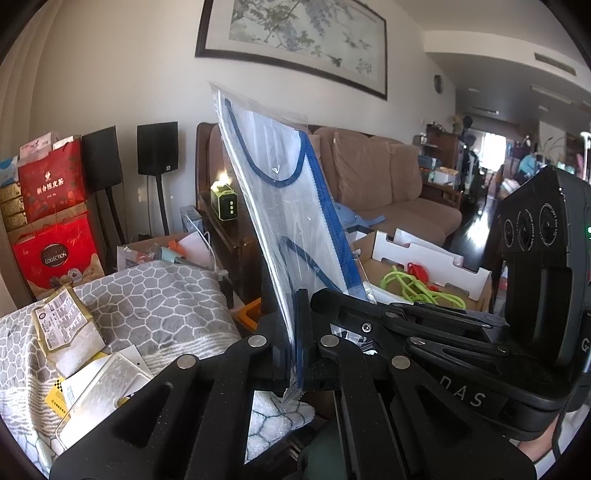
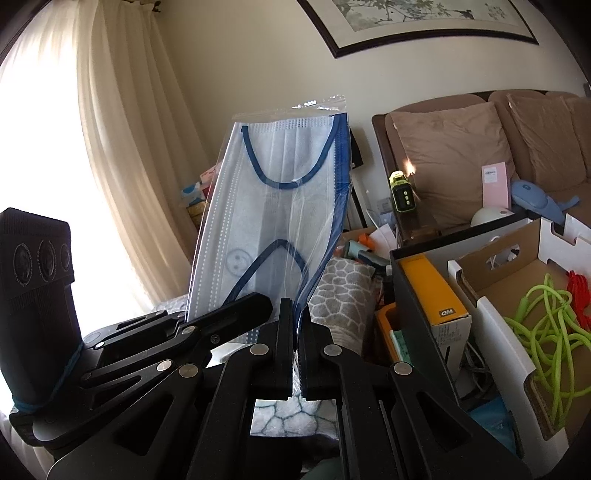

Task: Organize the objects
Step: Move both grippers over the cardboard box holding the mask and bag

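**Holding Up a Bagged Face Mask With Both Grippers**

Holding tight, the left gripper [image 1: 291, 332] has its fingers [image 1: 304, 325] pressed shut on the bottom edge of a clear plastic bag [image 1: 280, 206]. Inside the bag is a white face mask [image 2: 273, 206] with dark blue ear loops. The right gripper [image 2: 293, 332] is also squeezed shut on the bottom of the same bag, just beside the left one. The bag stands up tall in the air, above both grippers, and leans a little.

From the left wrist view, the right gripper's black body shows on the right side, with a bit of a hand [image 1: 543, 446] under it. From the right wrist view, the left gripper's black body shows on the left side.

Below the bag lies a gray towel [image 1: 155, 295] with a stone pattern. Some packets [image 1: 62, 325] rest on it. To the right sits a cardboard box [image 2: 491, 280] with a bright green cord [image 2: 546, 325] and a red cord [image 2: 578, 291] inside. Next to that box stands a yellow box [image 2: 432, 291]. Behind them is a brown sofa [image 1: 376, 177] with cushions. A small green lamp [image 1: 223, 201] stands on the sofa's wooden arm. Red gift bags [image 1: 51, 184] stand far to the left, by the wall. A big framed painting [image 1: 295, 33] hangs on the wall above.
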Demonstrator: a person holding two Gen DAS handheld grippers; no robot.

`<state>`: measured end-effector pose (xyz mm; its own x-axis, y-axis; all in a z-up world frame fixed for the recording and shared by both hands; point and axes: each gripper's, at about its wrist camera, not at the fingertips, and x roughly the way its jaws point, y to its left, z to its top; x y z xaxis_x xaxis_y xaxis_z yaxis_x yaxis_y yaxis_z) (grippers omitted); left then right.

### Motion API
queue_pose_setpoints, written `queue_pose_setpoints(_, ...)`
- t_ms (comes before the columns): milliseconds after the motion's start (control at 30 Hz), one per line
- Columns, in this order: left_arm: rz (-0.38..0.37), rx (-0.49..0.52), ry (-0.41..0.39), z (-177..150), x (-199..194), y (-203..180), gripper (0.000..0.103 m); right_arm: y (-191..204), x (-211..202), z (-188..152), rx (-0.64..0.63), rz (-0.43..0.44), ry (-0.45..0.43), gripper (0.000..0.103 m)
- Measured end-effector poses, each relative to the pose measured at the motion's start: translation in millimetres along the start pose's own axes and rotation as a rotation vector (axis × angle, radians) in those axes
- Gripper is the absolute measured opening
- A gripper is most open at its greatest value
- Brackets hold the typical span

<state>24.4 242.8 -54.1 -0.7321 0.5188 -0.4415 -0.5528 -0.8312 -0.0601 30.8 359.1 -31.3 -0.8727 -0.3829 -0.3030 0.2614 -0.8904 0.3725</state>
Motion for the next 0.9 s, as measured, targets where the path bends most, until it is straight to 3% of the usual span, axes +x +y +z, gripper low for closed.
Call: queue_pose_setpoints(900,-0.023,0.01,-0.005,9,11,-17,0.0,-16,-13,8,0.034,-0.015,-0.034,0.003)
